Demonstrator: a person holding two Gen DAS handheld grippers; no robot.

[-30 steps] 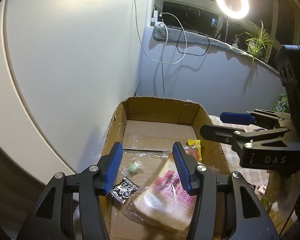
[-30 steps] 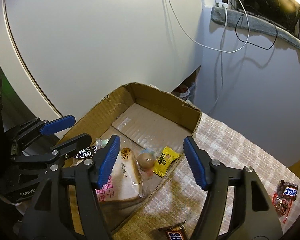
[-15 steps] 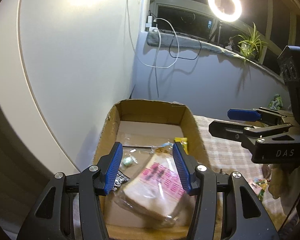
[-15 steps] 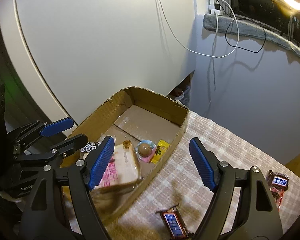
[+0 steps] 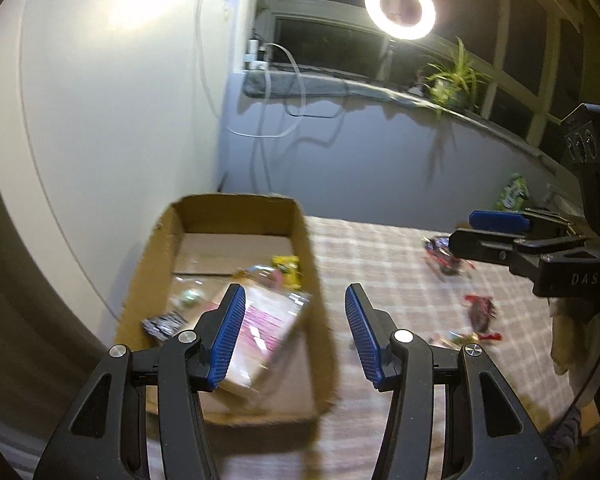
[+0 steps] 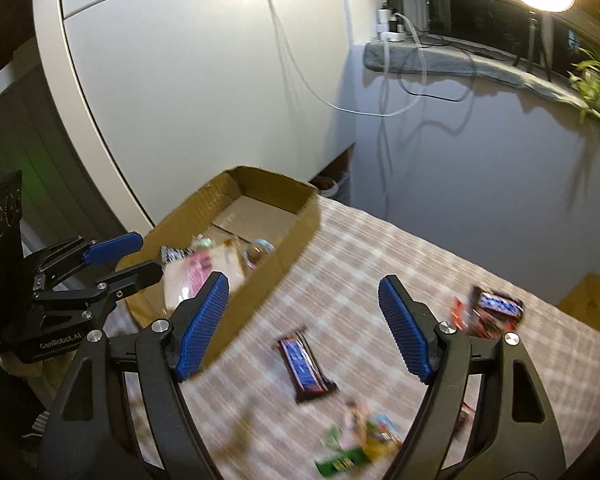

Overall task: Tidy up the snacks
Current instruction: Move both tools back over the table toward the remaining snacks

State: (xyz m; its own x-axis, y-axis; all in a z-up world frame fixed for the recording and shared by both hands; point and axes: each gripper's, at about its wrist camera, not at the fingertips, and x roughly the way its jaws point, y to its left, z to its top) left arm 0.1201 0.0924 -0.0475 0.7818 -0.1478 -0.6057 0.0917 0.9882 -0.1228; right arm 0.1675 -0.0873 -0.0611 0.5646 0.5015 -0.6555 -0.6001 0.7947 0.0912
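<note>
The left tool (image 5: 295, 334), black with blue ribbed pads, stands partly apart with nothing between its pads; it hangs over the near right wall of the shallow brown cardboard box (image 5: 318, 320). Just beyond its left pad, inside the box, lies a clear bag of sliced bread with pink print (image 5: 260, 320), tilted against the box floor. Further in sit a small black-and-white wrapped sweet (image 5: 162, 324), a round sweet in a clear wrapper (image 6: 256, 252) and a yellow packet (image 5: 286, 270); blur hides their finer detail.

The right tool (image 6: 302, 326), of the same make, stands wide with nothing held; its jaws have just been opening. Between and just past its pads a dark brown chocolate bar with a blue-and-white label (image 6: 304, 364) lies flat on the bench (image 6: 380, 248), which is covered by a beige checked cloth. Beyond the right pad lies a second dark wrapped bar with a blue label on red wrappers (image 6: 490, 312). Near the tool's base, low in the right wrist view, a heap of green and yellow packets (image 6: 356, 446) is too blurred to read. The box stands to the left of this tool, against the white curved wall (image 6: 200, 92).
</note>
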